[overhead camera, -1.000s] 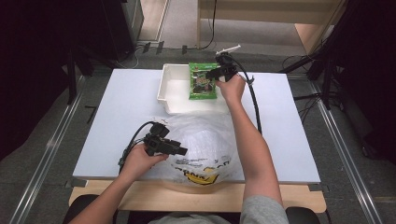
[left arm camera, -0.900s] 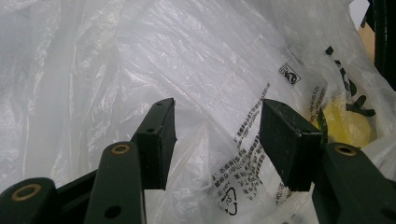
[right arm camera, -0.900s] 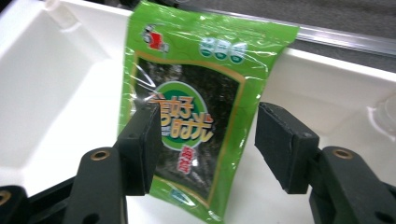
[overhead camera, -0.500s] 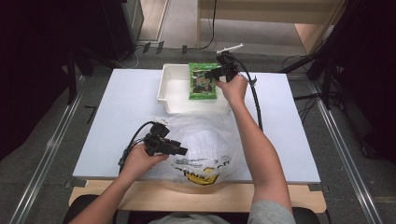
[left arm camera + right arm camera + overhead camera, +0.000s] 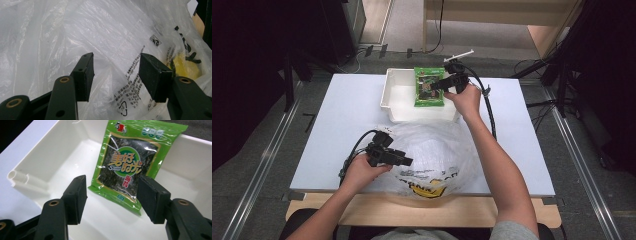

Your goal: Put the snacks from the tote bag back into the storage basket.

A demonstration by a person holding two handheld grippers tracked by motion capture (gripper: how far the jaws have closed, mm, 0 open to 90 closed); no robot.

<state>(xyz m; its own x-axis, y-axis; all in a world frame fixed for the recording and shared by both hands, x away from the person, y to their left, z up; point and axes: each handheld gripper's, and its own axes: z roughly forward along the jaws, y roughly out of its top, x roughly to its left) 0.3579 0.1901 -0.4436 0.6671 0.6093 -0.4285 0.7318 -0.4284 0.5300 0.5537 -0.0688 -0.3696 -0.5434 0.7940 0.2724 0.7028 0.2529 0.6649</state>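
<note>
A green seaweed snack packet (image 5: pixel 428 95) (image 5: pixel 127 162) leans against the far wall of a white bin (image 5: pixel 399 100) (image 5: pixel 50 157) at the back of the table. My right gripper (image 5: pixel 438 86) (image 5: pixel 112 195) hovers over the bin, open, its jaws either side of the packet's lower edge and not pressing on it. A crumpled clear plastic bag (image 5: pixel 437 145) (image 5: pixel 112 37) with black print and a yellow mark lies at the table's near edge. At the bag's left side my left gripper (image 5: pixel 406 161) (image 5: pixel 116 72) is open, with the bag's film just beyond the pads.
The white table (image 5: pixel 342 115) has bare surface left of the bin and right of the arm. The right gripper's black cable (image 5: pixel 489 112) trails down the table's right half. Dark floor and rails border the table on both sides.
My right hand has drawn back a little to the right and risen slightly, while the packet stays leaning in the bin. The left hand and the bag have not moved.
</note>
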